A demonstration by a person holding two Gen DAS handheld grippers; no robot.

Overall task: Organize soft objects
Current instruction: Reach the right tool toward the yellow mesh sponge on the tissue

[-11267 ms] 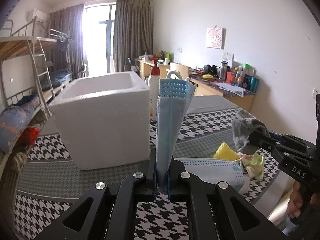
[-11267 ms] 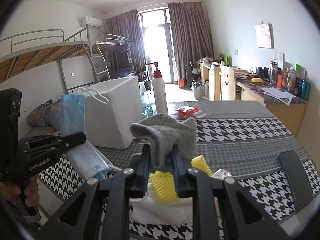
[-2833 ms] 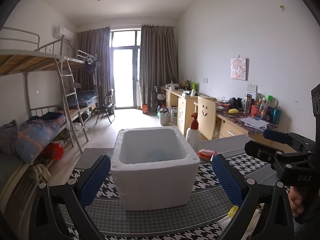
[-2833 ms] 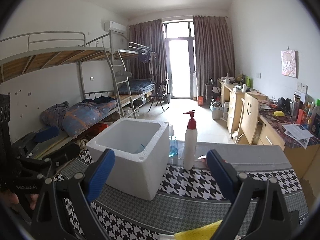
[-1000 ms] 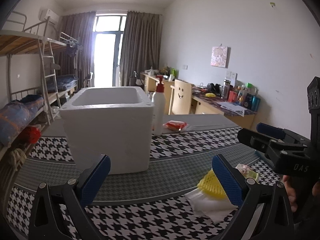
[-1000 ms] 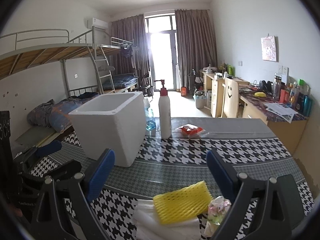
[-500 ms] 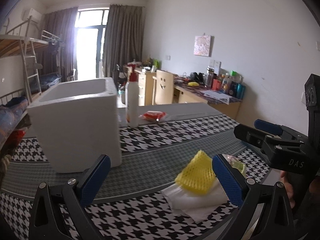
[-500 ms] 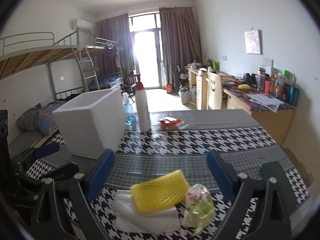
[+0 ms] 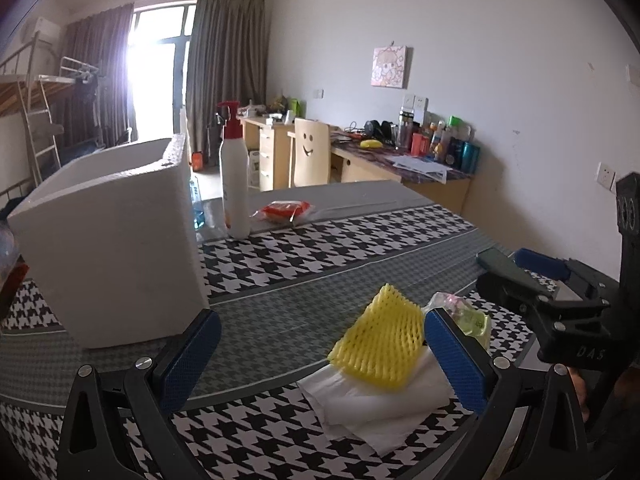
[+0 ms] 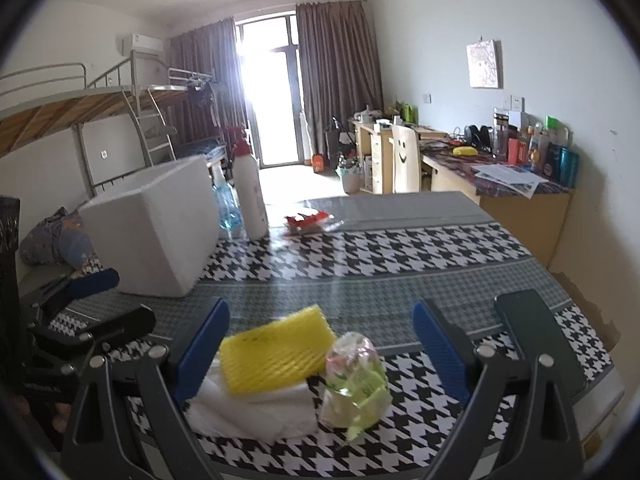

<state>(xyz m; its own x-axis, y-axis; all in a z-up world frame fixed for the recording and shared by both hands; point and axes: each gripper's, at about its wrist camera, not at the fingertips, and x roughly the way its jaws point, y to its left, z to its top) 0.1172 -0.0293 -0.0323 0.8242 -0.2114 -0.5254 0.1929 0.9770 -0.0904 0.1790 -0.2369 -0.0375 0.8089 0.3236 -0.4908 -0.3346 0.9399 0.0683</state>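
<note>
**Both grippers spread wide over the last soft things**

While the white foam box (image 9: 116,248) stands at the far left of the houndstooth-covered surface (image 9: 320,248), the remaining soft things lie in a small heap at the near edge. The left gripper (image 9: 320,360) has its blue-padded fingers (image 9: 188,360) released and wide apart, with nothing between them but the view of the heap. A yellow foam net (image 9: 380,344) rests on top of a folded white foam sheet (image 9: 380,404), and just to its right sits a small clear bag (image 9: 468,316) with green and pink contents, touching the sheet.

The right gripper (image 10: 320,352) is likewise spread and empty, and from its camera the yellow foam net, the white sheet and the clear bag all lie between its fingers and just beyond them. A dark phone (image 10: 532,332) lies flat on the surface at the near right, partly behind the right finger.

Farther back, just right of the foam box, stands an upright white pump bottle (image 9: 234,184) with a red top; a blue-liquid bottle (image 10: 226,204) stands between it and the box. A red packet (image 9: 284,210) lies to the right of the pump bottle. What the box holds cannot be told from either view.
</note>
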